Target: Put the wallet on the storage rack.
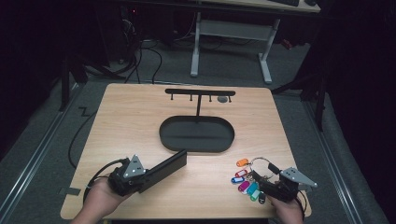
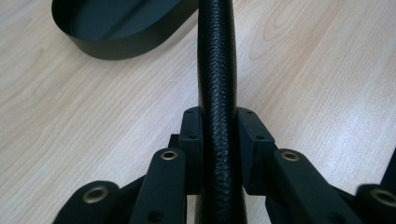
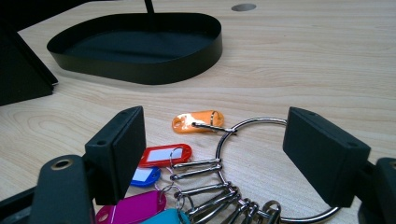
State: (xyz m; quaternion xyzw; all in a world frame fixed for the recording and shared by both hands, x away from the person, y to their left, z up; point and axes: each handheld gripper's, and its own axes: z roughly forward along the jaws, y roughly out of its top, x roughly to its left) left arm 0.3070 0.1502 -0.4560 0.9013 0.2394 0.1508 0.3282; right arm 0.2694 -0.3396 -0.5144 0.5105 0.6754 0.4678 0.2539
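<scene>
High view: I note my left gripper clamped on a flat black case at the table's near left. My right gripper rests over a key ring with coloured tags, near right. A black oval tray with a hook stand sits centre.

Left gripper view: jaws pressed against the case's textured edge.

Right gripper view: jaws spread wide, straddling the ring; orange tag lies beyond.
</scene>
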